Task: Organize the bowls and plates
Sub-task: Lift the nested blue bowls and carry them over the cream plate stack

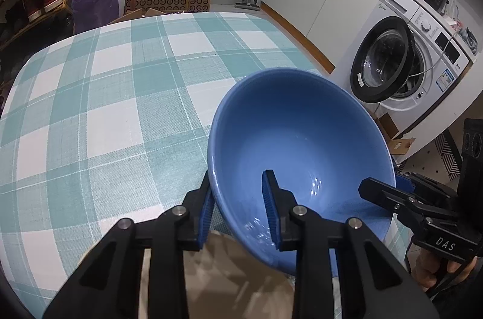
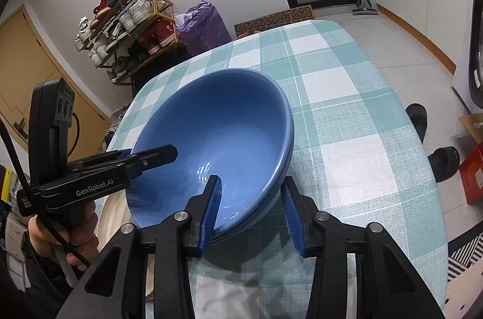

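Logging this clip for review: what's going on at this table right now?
A person holds a gripper in each hand, and both straddle the rim of one blue bowl, tilted above the checked tablecloth. The left gripper takes one side, the right gripper the other. In the right view the right gripper looks open, with a gap outside the bowl's wall.

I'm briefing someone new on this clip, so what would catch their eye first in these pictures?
A big blue bowl fills the middle, tilted above the teal checked tablecloth. The left gripper and right gripper each straddle its rim from opposite sides, one finger inside. Behind, a washing machine stands with its door open.
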{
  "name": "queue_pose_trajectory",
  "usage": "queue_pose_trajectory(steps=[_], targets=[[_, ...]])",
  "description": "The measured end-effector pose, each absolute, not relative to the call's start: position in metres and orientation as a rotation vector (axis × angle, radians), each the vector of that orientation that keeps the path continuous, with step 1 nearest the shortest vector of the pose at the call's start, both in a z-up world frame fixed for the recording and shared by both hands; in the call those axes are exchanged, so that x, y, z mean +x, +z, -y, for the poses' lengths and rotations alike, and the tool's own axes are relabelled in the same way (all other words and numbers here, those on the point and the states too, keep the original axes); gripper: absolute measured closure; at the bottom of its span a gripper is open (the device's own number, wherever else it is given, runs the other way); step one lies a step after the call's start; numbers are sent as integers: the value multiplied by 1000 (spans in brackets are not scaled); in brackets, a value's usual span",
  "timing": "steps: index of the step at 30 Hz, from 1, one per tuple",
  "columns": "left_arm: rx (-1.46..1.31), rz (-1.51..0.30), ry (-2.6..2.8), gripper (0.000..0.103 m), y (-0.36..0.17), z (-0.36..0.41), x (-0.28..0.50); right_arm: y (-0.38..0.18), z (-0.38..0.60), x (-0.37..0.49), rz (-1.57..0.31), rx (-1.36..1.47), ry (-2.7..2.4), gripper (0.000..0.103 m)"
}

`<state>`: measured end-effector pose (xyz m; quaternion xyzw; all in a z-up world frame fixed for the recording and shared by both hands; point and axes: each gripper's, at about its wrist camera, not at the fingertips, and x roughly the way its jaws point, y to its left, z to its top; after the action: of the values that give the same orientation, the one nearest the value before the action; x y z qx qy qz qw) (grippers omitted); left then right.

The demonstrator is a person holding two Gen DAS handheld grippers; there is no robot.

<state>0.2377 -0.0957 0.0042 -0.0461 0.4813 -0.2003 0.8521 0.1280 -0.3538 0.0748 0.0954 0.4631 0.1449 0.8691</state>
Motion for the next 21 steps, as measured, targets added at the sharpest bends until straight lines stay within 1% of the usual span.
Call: queue_pose_trajectory(steps=[7, 21], targets=[[-95, -1015, -415, 74, 3, 95, 238, 76, 353, 126, -962, 184, 295, 64], [-79, -1013, -413, 74, 6, 100, 234, 81, 356, 124, -954, 177, 286, 65]])
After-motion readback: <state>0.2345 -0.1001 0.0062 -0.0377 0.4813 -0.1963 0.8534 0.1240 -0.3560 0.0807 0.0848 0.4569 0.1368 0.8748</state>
